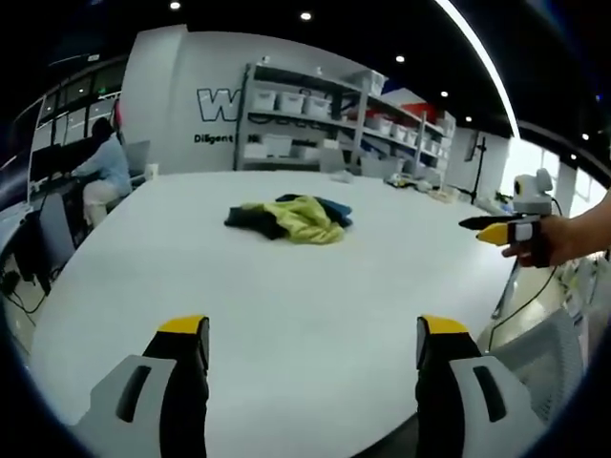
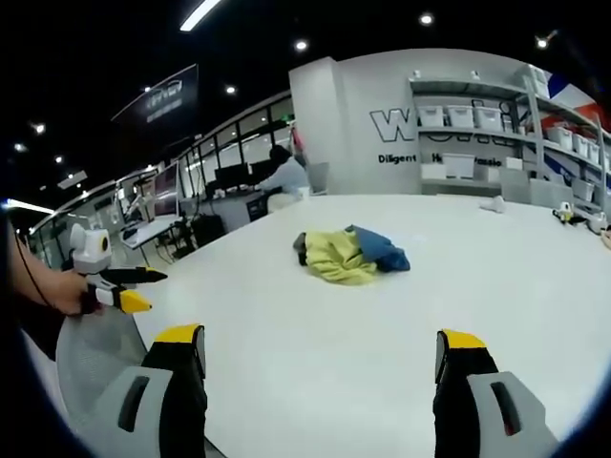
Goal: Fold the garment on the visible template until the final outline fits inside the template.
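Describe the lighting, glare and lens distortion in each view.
Left gripper view: fisheye bends the white table edge and a ceiling light strip; window glare washes out the right side. Right gripper view: even overhead spotlights, soft shadow under the crumpled yellow, blue and dark garment pile, shelving curved by distortion.

Garment [image 1: 291, 218] [image 2: 350, 254]: crumpled yellow, blue and dark heap, lying mid-table [image 1: 286, 315], unfolded.

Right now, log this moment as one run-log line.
phase: before first grasp | garment: crumpled pile on table, untouched | left hand-held gripper: open, empty | right hand-held gripper: open, empty | template: cannot tell
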{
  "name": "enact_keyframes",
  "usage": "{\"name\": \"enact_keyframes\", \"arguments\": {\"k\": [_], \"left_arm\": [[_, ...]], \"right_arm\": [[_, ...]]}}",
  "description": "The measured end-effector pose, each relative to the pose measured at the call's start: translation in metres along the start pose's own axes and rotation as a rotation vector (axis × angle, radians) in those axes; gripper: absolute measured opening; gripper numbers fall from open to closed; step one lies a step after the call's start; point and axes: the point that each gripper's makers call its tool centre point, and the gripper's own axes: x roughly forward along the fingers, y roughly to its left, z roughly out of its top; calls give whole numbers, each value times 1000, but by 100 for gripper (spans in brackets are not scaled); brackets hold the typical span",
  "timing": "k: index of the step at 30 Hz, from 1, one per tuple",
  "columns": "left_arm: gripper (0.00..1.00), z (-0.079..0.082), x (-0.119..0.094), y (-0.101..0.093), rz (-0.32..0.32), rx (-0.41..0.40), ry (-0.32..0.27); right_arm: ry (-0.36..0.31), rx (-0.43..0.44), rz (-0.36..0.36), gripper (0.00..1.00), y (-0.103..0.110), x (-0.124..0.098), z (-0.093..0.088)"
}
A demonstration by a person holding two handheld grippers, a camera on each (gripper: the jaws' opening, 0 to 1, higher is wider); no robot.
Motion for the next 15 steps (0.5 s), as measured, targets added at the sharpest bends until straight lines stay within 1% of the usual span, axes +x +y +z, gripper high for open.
{"name": "enact_keyframes", "arguments": {"k": [9, 15], "left_arm": [[91, 3, 16, 2, -22, -4, 6], [91, -1, 27, 0, -41, -2, 20]], "right_arm": [[12, 1, -5, 99, -4, 12, 0], [14, 1, -5, 99, -8, 18, 3]]}}
